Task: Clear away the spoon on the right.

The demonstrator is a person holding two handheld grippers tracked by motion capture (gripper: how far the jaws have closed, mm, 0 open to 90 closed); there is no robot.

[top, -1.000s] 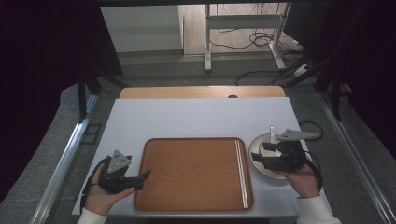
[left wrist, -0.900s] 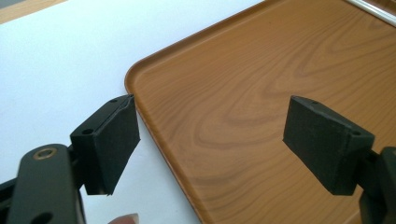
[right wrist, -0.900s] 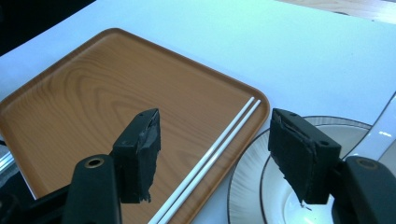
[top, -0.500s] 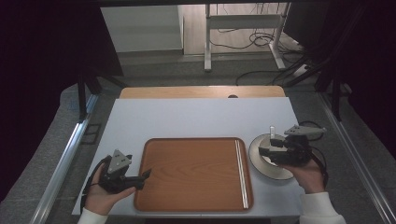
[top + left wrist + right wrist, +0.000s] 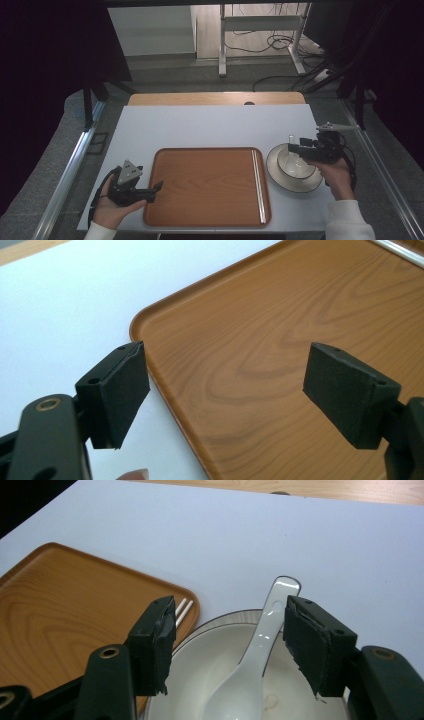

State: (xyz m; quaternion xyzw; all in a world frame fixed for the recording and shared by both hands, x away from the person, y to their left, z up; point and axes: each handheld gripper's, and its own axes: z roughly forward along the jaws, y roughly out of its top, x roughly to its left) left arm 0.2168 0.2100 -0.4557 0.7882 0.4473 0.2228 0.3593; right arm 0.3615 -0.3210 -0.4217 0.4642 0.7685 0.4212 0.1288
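A wooden tray [image 5: 205, 185] lies at the middle front of the white table top, with a pair of white chopsticks [image 5: 257, 185] along its right edge. To its right a white bowl [image 5: 295, 167] sits on a plate [image 5: 280, 177], and a white spoon [image 5: 255, 650] leans in the bowl. My right gripper [image 5: 294, 150] hovers over the bowl, pointing left. It is open, though its jaws have just been closing a little. The spoon's handle runs between them, close to the right pad [image 5: 312, 640]. My left gripper [image 5: 232, 390] rests open astride the tray's left rim [image 5: 145, 355], holding nothing.
The white top [image 5: 210, 125] extends bare behind the tray, with a wooden strip [image 5: 215, 98] at its far edge. Metal rails [image 5: 70, 170] flank the table. Cables [image 5: 280, 82] and stand legs [image 5: 222, 60] lie on the floor beyond.
My right hand has shifted to the right and slightly farther away over the bowl. The left hand and the objects have stayed put.
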